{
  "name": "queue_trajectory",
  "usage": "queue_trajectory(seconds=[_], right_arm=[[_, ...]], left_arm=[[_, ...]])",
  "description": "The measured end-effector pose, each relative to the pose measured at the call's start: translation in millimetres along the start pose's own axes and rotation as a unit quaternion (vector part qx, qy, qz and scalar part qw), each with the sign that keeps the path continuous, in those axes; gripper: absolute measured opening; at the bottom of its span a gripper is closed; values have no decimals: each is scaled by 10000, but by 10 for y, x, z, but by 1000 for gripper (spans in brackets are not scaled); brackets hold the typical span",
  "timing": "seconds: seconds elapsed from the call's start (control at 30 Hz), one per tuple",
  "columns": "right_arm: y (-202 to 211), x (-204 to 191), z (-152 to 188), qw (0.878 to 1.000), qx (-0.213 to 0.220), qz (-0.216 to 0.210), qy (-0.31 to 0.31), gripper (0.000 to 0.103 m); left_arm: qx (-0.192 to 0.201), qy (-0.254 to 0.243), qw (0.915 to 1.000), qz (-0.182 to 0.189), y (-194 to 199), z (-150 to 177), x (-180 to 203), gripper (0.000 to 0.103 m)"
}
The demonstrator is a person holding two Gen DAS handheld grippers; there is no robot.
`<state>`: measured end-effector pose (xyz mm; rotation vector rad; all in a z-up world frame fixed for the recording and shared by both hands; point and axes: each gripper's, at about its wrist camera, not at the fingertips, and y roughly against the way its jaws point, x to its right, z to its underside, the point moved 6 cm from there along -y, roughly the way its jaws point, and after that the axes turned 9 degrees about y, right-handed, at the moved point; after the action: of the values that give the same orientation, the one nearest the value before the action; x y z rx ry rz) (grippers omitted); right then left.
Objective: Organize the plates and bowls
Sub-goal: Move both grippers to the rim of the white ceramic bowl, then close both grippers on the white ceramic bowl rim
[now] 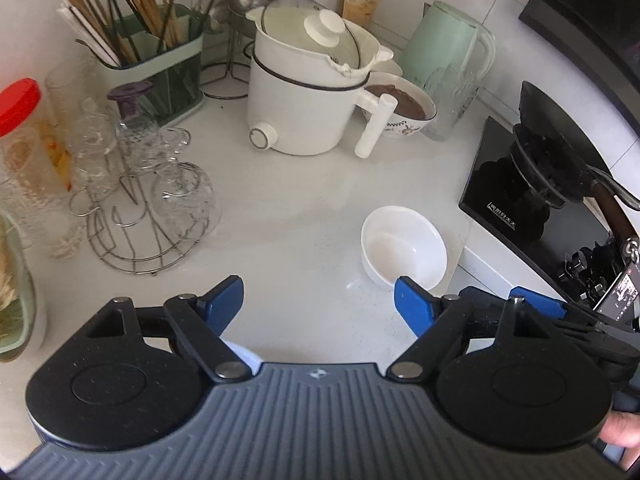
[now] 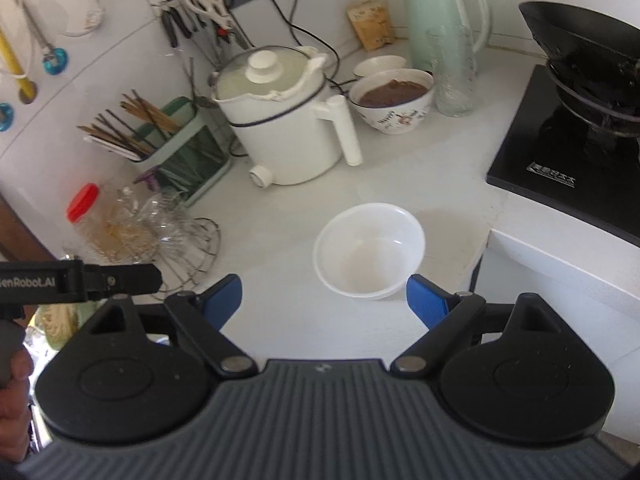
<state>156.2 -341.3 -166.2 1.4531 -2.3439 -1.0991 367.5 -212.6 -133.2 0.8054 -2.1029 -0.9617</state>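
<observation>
White kitchen worktop (image 2: 400, 184), tiled wall behind, stove at the right. Both tongs are hanging wide open over it, nothing gripped: left tongs (image 1: 318, 300), right tongs (image 2: 324, 300). Task item: white bowl (image 2: 369, 250), sitting upright on the worktop near the front edge, looking empty; the doubled rim at its base could mean two nested, can't tell. In the right view it's lying just ahead of the tongs and a bit right of centre, close to the right pad (image 2: 424, 300). In the left view the same bowl (image 1: 404, 246) is sitting ahead and off to the right, beside the right-hand pad, so the left tongs would be needing a sideways shift first. My read: right tongs are nearer and better lined up. Bowl is round, no long axis, so a rim pinch looks workable from any heading. Count: one white bowl in front, one patterned bowl (image 2: 394, 100) holding brown food at the back, one smaller white bowl (image 2: 378, 66) behind it; no plates visible. Also one electric pot (image 2: 280, 120), one kettle (image 2: 444, 12).
</observation>
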Motion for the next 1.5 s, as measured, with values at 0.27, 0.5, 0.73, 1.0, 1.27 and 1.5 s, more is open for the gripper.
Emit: queue_trajectory(seconds=[0.27, 0.5, 0.73, 1.0, 1.27, 1.5], right_arm=[[-244, 182, -34, 9997, -150, 184, -30, 90], [-504, 333, -52, 9991, -345, 141, -190, 90], [-742, 440, -84, 9985, -444, 91, -303, 76], [-969, 558, -152, 9980, -591, -4, -235, 62], [-1185, 703, -205, 9971, -684, 242, -237, 57], [-1308, 854, -147, 9952, -835, 400, -328, 56]], left_arm=[[-281, 43, 9996, -61, -382, -131, 27, 86], [-433, -15, 9990, -128, -717, -223, 49, 85], [-575, -23, 9983, 4, -1039, -294, 115, 81], [-754, 91, 9971, 101, -1375, -409, 206, 69], [-1024, 176, 9941, 299, -1633, -459, 313, 62], [-1341, 100, 9901, 401, -1835, -394, 429, 52]])
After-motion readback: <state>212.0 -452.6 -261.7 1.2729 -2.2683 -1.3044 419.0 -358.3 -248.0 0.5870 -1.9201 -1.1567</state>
